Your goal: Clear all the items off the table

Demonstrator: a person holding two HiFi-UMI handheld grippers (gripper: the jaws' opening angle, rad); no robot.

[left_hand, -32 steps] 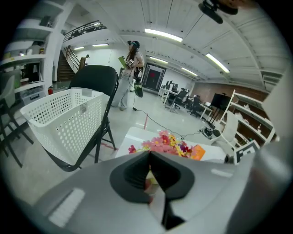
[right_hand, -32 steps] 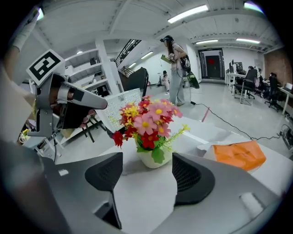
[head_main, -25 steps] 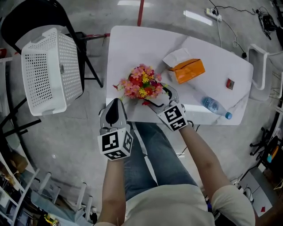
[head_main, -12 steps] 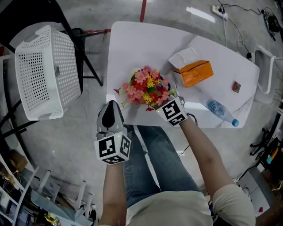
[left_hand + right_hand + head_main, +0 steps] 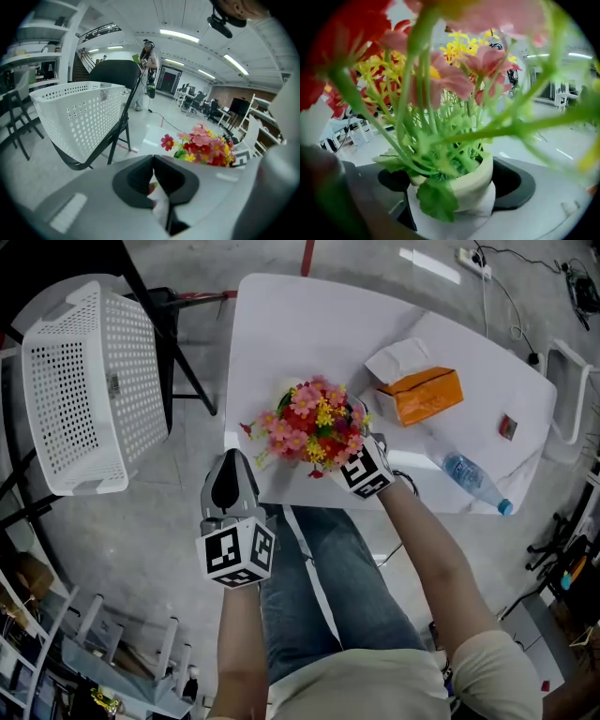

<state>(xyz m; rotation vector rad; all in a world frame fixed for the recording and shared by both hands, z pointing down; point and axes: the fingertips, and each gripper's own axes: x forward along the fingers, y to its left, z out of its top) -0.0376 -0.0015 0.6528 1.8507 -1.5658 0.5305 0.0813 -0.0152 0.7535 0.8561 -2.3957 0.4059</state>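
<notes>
A cream pot (image 5: 464,185) of pink, red and yellow artificial flowers (image 5: 314,423) stands near the front edge of the white table (image 5: 309,324). My right gripper (image 5: 349,444) reaches in from the front right, and the pot sits between its dark pads (image 5: 513,185). Its jaws have just been opening and stand wide, with gaps beside the pot. My left gripper (image 5: 232,463) hovers off the table's front left corner, jaws shut with nothing held. In the left gripper view its tips (image 5: 153,159) meet, with the flowers (image 5: 206,147) ahead on the right.
An orange tissue box (image 5: 427,395) with white tissue (image 5: 398,357), a water bottle (image 5: 473,479) and a small red item (image 5: 508,427) lie on the table's right half. A white perforated basket (image 5: 84,381) rests on a black chair at left. A white chair (image 5: 567,395) stands at right.
The right gripper has moved in closer around the flower pot and its jaws have spread. The left gripper has sunk a little beside the table corner and stayed shut.
</notes>
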